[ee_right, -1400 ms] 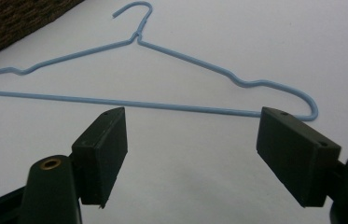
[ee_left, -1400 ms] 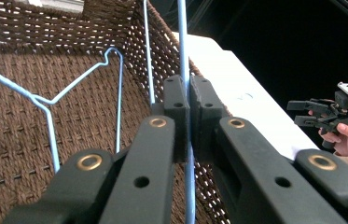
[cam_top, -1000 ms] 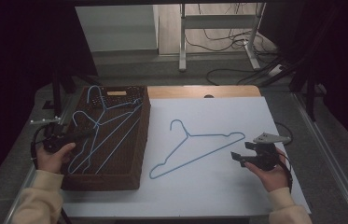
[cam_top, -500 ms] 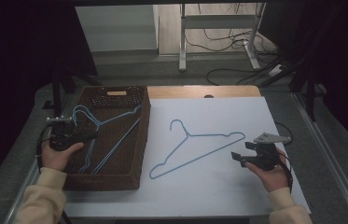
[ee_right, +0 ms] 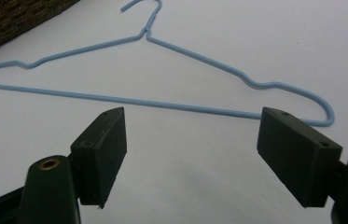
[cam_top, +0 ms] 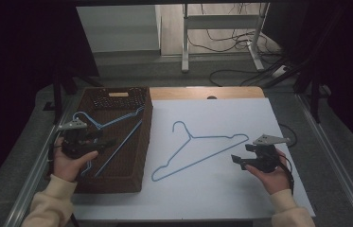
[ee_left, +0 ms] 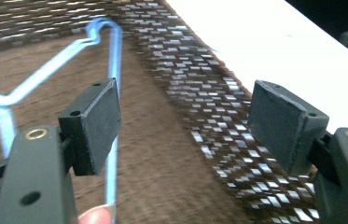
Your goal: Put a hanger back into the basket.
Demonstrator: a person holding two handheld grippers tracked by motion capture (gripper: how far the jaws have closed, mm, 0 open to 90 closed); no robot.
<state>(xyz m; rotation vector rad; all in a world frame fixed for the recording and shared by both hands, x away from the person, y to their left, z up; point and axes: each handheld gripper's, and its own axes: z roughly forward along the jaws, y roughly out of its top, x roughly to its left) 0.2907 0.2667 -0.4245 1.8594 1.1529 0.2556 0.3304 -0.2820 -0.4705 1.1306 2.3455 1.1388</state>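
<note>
A blue wire hanger (cam_top: 198,149) lies flat on the white tabletop (cam_top: 221,194), hook pointing away from me. A second blue hanger (cam_top: 123,141) rests inside the dark woven basket (cam_top: 117,178) at the left. My left gripper (cam_top: 105,142) hovers over the basket, open; in the left gripper view (ee_left: 188,116) that hanger's wire (ee_left: 112,56) runs just behind the left pad (ee_left: 99,119), not clamped. My right gripper (cam_top: 238,159) is open near the table's right front, with the hanger's (ee_right: 162,103) straight bar just beyond its jaws (ee_right: 192,149).
The basket's woven wall (ee_left: 199,93) separates the left gripper from the white surface (ee_left: 274,37). A wooden strip (cam_top: 202,92) runs along the table's far edge. Metal rails border both sides. Cables and a stand's legs lie on the floor beyond.
The hanger in the basket has slid from the far end toward the near left. The left gripper shifted slightly to the right. The right hand and the hanger on the table stayed put.
</note>
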